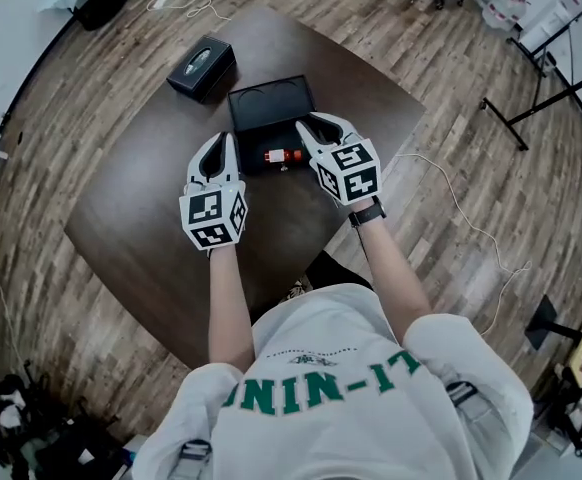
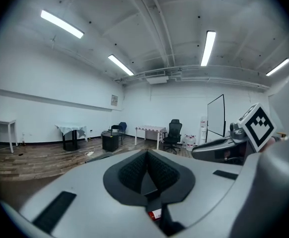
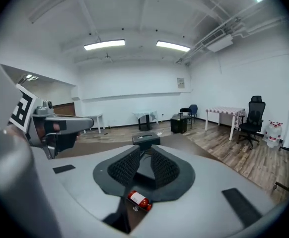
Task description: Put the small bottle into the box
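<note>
The small red bottle with a white label lies on its side on the dark table, just in front of the open black box. My right gripper hovers right of the bottle, at the box's front right corner. In the right gripper view its jaws stand a little apart with nothing between them, and the bottle lies below them. My left gripper is left of the bottle, its pads meeting at the tips. A sliver of the bottle shows beneath it.
A black tissue box stands behind the open box at the back left and shows beyond the right jaws as the tissue box. A cable trails on the wooden floor to the right. Office chairs and tables stand far off.
</note>
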`<state>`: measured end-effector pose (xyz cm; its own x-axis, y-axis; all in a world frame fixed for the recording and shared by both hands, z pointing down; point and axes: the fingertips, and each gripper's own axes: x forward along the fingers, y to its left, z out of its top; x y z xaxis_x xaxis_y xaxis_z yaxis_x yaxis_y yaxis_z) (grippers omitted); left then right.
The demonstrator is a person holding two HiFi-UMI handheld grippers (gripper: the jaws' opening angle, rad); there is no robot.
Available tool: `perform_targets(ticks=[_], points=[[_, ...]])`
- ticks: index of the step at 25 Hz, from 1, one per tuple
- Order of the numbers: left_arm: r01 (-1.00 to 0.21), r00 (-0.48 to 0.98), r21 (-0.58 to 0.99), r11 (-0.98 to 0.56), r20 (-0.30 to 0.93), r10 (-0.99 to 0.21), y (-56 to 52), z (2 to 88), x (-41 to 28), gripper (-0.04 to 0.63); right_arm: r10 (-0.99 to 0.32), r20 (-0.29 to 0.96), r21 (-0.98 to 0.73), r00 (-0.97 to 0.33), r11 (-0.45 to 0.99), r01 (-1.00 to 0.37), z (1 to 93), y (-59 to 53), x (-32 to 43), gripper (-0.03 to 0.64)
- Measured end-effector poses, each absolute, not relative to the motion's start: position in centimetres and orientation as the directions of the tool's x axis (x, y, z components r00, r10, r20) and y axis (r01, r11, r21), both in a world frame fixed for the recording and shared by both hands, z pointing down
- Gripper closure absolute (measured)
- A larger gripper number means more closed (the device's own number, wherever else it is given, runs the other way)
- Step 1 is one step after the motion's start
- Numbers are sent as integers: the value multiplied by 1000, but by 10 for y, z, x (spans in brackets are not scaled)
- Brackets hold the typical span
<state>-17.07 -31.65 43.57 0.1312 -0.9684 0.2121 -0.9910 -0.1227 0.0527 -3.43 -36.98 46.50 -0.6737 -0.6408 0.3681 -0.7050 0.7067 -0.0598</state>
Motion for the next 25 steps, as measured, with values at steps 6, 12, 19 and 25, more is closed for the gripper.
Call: perform_targets(ticks=[6, 12, 19, 25], points=[[-993, 115, 15, -114, 148, -982, -295, 404, -166, 581, -708, 236, -29, -666, 680, -733, 413, -337, -24, 574], [-994, 107, -9, -109, 108, -988, -280, 380, -163, 581, -770, 174, 5, -614, 624, -781, 380, -317, -8, 601], [-993, 110, -22, -112, 78, -991, -271, 362, -157, 581, -784, 150, 6, -603, 611, -792, 367, -307, -8, 601], [-994, 109, -19, -111, 86, -990, -273, 369, -161, 581, -768, 159, -24, -620, 625, -780, 375, -307, -14, 601]])
